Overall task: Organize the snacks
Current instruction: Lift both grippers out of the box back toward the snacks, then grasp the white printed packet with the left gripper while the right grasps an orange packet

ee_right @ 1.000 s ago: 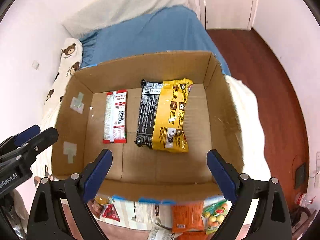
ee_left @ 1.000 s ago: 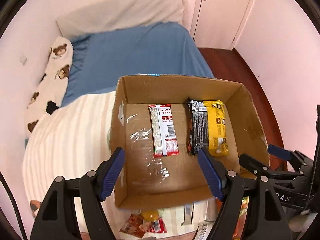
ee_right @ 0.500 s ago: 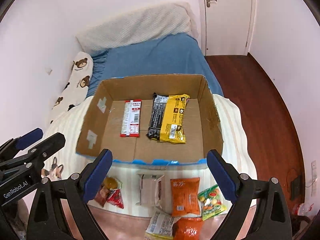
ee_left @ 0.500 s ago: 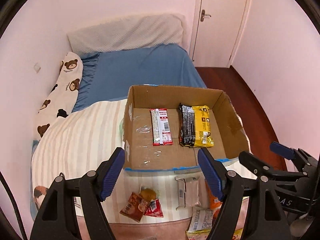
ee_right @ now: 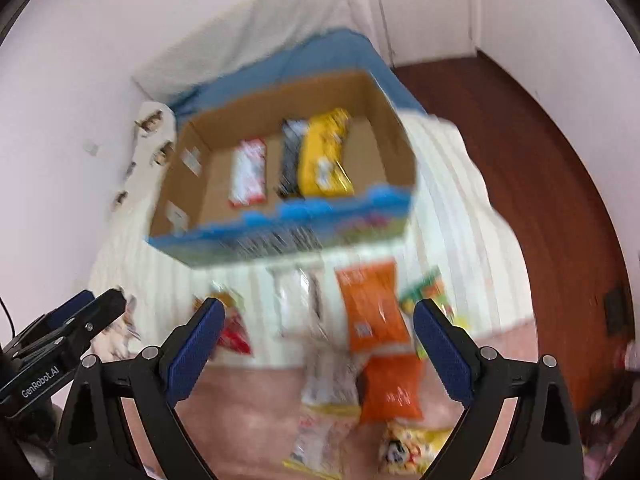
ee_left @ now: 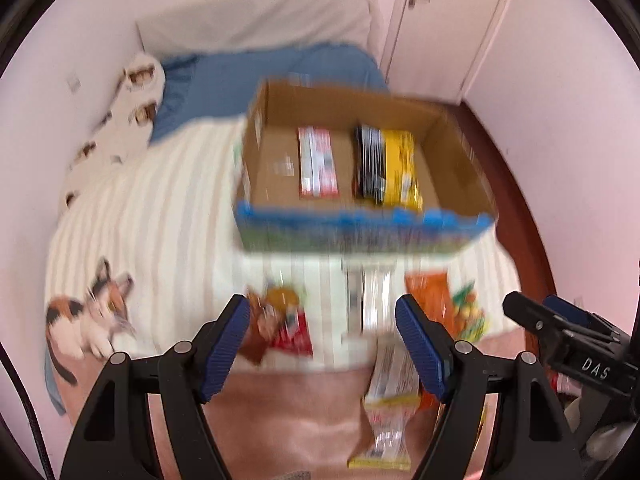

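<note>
Two grippers: both over near end of bed, pointing down, nothing between fingers.
Left gripper (ee_left: 322,336): fingers apart, empty; hangs above loose packets.
Right gripper (ee_right: 318,334): fingers apart, empty; above orange packets.
Box (ee_left: 460,168): cardboard, open top, blue-printed front wall; sits on striped blanket (ee_left: 160,208), far side of loose snacks.
In box, item 1: red/white packet (ee_left: 317,164), flat, left of centre.
In box, item 2: yellow/black packet (ee_left: 390,168), flat, just right of item 1, not touching.
Loose snacks, near edge of bed: red packet (ee_right: 234,332); clear packet (ee_right: 300,304); orange packet (ee_right: 370,308); 2nd orange packet (ee_right: 392,388) just below it; green packet (ee_right: 428,292) to right; pale/yellow packets (ee_right: 320,432) lowest, on pink cover (ee_left: 280,412).
Detail: print on loose packets too blurred to read.
Bed, misc.: blue sheet (ee_left: 248,72), bear-print pillow (ee_left: 120,120), cat print (ee_left: 88,320) on blanket.
Room: white door (ee_left: 440,20), dark wood floor (ee_right: 520,160).
</note>
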`<move>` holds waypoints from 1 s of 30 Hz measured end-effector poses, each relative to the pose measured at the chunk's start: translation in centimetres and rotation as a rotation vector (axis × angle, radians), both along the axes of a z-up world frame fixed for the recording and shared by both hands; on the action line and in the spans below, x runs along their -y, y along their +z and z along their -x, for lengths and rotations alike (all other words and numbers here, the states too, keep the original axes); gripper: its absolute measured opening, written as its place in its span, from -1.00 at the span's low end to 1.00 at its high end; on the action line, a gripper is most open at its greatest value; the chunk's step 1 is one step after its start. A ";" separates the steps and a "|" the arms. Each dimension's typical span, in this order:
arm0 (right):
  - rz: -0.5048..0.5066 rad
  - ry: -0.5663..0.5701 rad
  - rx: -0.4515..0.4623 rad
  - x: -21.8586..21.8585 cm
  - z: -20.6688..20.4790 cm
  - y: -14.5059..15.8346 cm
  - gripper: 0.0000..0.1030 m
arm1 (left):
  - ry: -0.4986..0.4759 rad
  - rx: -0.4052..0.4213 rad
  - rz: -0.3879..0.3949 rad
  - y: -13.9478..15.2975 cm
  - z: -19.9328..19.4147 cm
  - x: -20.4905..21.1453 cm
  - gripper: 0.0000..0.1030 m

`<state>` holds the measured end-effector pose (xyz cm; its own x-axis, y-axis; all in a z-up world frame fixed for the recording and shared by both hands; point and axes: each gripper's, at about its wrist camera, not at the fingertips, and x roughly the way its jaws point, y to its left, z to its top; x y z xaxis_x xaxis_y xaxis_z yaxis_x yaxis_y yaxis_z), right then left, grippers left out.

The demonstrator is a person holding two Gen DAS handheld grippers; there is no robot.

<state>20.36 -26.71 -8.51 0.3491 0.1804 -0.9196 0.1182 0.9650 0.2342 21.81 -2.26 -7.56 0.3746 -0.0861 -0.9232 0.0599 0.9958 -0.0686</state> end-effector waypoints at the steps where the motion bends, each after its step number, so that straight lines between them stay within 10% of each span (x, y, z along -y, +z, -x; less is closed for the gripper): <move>1: -0.006 -0.011 -0.033 0.4 0.5 -1.2 0.89 | -0.004 -0.038 0.004 -1.4 0.4 0.3 0.43; 11: -0.014 -0.163 -0.258 5.7 5.5 -12.0 0.68 | -0.147 -0.338 0.000 -13.7 1.6 7.9 0.43; 20: -0.041 -0.234 -0.331 8.8 7.8 -15.8 0.68 | -0.230 -0.530 -0.007 -22.6 0.0 13.3 0.43; 25: -0.054 -0.219 -0.360 8.6 8.2 -17.0 0.68 | -0.180 -0.488 0.012 -22.6 0.4 12.1 -0.01; 30: -0.077 -0.172 -0.382 6.7 7.3 -18.7 0.68 | -0.115 -0.482 -0.003 -21.5 1.9 8.7 -0.03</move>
<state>13.05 -33.40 -27.23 0.0166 0.2221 -0.9749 0.3686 0.9050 0.2125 19.88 -10.94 -29.04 -0.1070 -0.0989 -0.9893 0.1317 0.9849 -0.1127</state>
